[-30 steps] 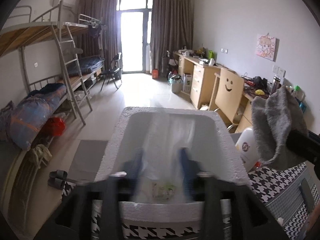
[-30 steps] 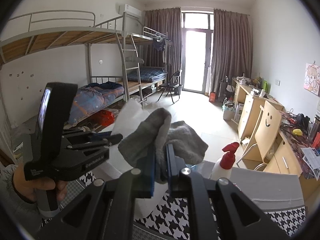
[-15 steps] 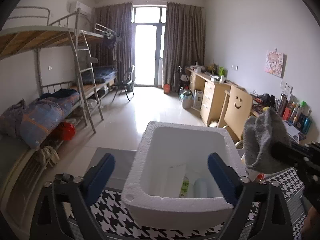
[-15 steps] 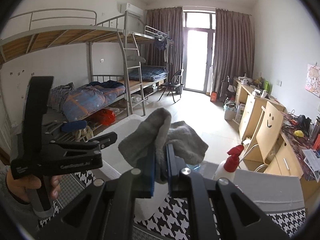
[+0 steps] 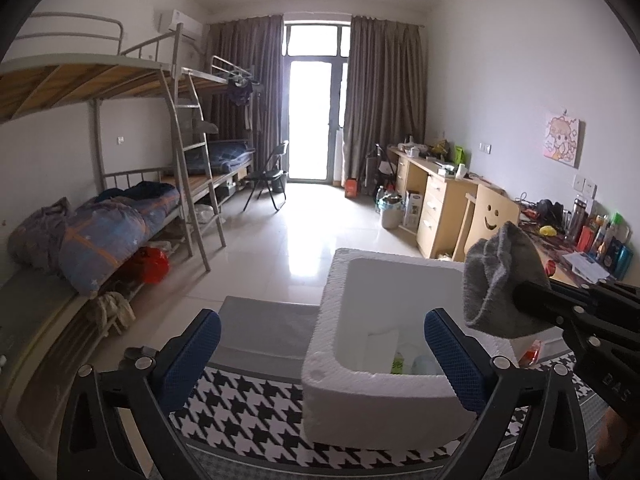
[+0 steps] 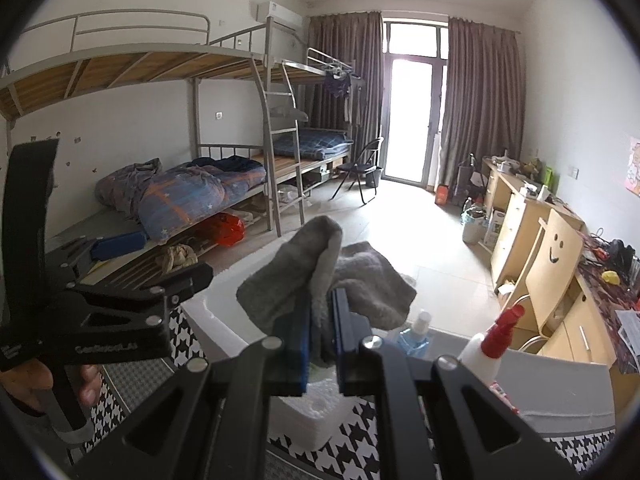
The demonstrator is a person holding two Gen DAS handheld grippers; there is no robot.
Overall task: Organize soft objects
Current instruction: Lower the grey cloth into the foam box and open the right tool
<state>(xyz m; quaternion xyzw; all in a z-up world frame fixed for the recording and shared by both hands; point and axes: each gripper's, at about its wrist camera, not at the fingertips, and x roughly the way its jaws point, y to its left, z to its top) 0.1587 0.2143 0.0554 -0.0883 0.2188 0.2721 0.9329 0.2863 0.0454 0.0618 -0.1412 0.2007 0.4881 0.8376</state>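
Note:
My left gripper point(image 5: 322, 320) hangs just in front of the white foam box point(image 5: 332, 364). Its blue-padded jaws are opening wide and no object is gripped between them. In the box lie a white folded item point(image 5: 382, 350) and small packets. My right gripper point(image 6: 322, 300) is shut on a grey fluffy cloth point(image 6: 360, 280), held up above the box's right side. From the left wrist view the cloth point(image 5: 500, 280) bunches over the black tip of the right gripper point(image 5: 528, 300). A hand point(image 6: 24, 380) holds the left gripper's handle.
The box stands on a black-and-white houndstooth tablecloth point(image 5: 248, 412). A white spray bottle with a red trigger point(image 6: 492, 344) and a bottle of blue liquid point(image 6: 416, 336) stand behind the box. Bunk beds point(image 5: 120, 220) line the left wall, desks point(image 5: 440, 200) the right.
My left gripper let go of a translucent white bag into the box, opened wide and drew back to the left. The right gripper and its cloth stayed put.

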